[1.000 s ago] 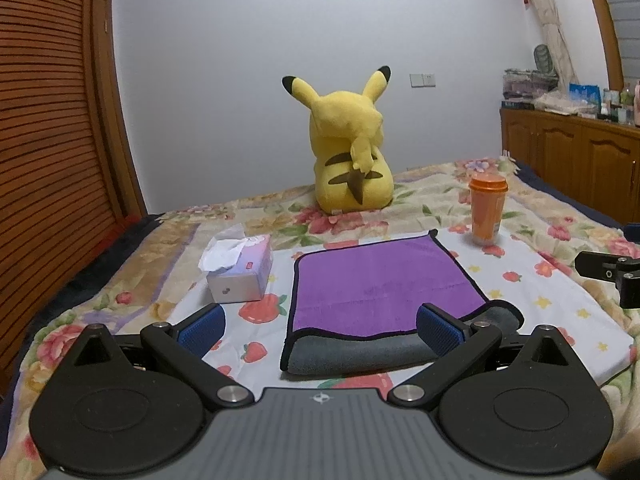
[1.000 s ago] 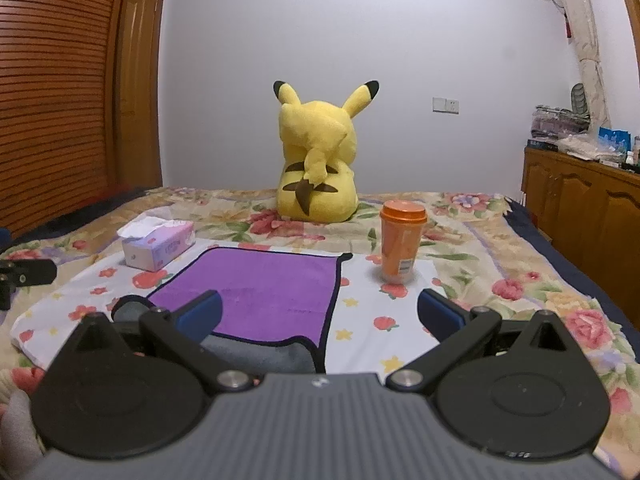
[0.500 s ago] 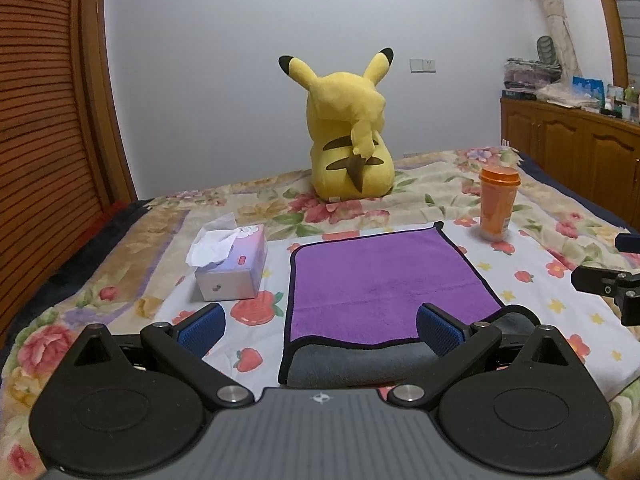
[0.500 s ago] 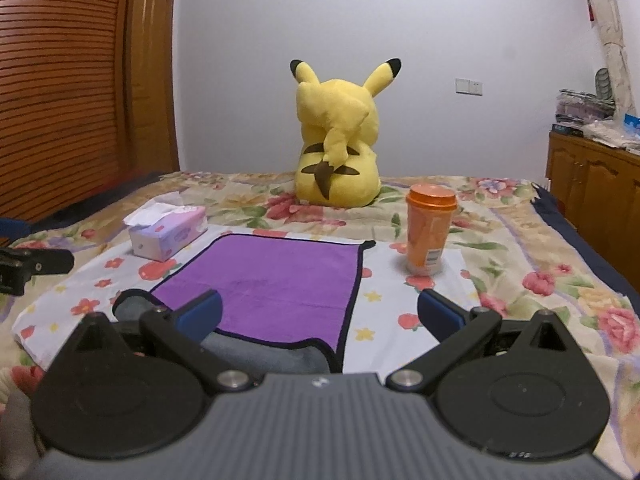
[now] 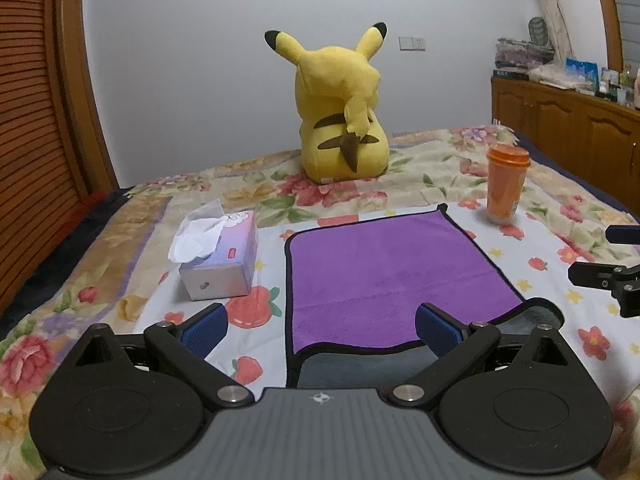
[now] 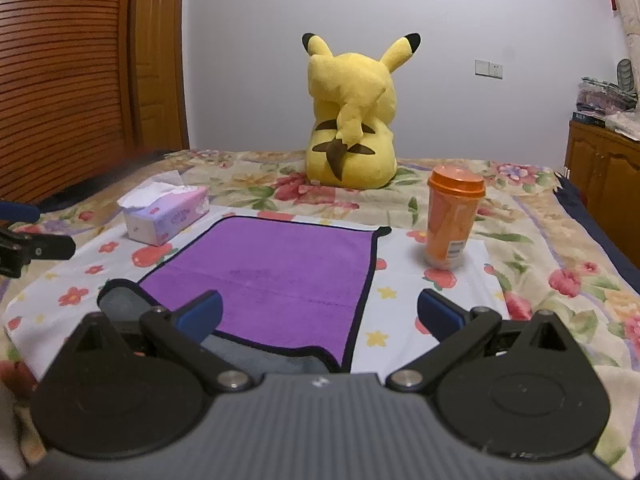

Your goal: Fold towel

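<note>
A bed [image 5: 440, 148] with a floral cover carries everything. A yellow plush toy [image 5: 340, 116] sits at its far side, back turned. The purple towel [image 5: 384, 276] lies flat on a white fruit-print cloth [image 5: 560, 280], its near edge turned up to show grey. A tissue box [image 5: 218, 256] stands left of the towel, an orange cup [image 6: 452, 220] to its right. The left gripper [image 5: 320, 328] and the right gripper [image 6: 320, 312] both hover at the towel's near edge, fingers spread wide, holding nothing.

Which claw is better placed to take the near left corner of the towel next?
Left, probably: the open left claw frames the towel corner; the right claw frames the right corner.
</note>
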Available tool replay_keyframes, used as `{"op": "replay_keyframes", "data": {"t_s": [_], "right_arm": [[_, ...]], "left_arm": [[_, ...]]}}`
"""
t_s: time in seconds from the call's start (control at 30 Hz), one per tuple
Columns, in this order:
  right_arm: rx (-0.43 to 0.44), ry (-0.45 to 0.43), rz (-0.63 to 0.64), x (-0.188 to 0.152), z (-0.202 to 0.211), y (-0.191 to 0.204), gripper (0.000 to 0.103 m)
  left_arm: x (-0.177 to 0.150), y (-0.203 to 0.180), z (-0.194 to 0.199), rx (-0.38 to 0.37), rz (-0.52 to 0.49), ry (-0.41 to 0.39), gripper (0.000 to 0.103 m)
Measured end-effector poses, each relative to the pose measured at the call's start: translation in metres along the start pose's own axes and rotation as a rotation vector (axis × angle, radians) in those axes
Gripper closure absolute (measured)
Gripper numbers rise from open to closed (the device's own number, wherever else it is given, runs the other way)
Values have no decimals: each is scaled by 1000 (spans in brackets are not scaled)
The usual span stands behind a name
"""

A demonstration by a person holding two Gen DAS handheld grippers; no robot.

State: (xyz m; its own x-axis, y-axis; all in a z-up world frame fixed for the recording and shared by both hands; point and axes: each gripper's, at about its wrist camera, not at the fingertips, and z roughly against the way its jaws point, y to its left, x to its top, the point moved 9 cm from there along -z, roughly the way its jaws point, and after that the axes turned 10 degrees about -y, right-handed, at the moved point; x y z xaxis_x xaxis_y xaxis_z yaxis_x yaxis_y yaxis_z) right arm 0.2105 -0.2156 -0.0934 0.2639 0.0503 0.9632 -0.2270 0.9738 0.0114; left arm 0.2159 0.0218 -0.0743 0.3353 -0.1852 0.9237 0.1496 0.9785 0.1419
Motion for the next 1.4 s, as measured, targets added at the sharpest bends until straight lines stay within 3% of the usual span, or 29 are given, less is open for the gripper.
{"op": "replay_keyframes", "data": {"t_s": [0.4, 0.47, 0.6, 0.87, 1.1, 1.4], "right_arm": [[19, 53, -6, -11, -22, -1, 1], [21, 60, -8, -12, -27, -2, 1], [34, 97, -11, -20, -37, -2, 16], [44, 196, -16, -42, -51, -1, 17], [64, 281, -33, -61, -60, -1, 20], [109, 347, -117, -72, -66, -2, 24]], "left_arm": [[-10, 11, -35, -40, -15, 64, 6], [-15, 12, -41, -52, -15, 88, 10], [-25, 15, -52, -57, -17, 125, 14], [-48, 17, -76, -93, -16, 206, 35], [-65, 23, -91, -104, -4, 265, 38], [-85, 19, -96, -136, 2, 345, 52]]}}
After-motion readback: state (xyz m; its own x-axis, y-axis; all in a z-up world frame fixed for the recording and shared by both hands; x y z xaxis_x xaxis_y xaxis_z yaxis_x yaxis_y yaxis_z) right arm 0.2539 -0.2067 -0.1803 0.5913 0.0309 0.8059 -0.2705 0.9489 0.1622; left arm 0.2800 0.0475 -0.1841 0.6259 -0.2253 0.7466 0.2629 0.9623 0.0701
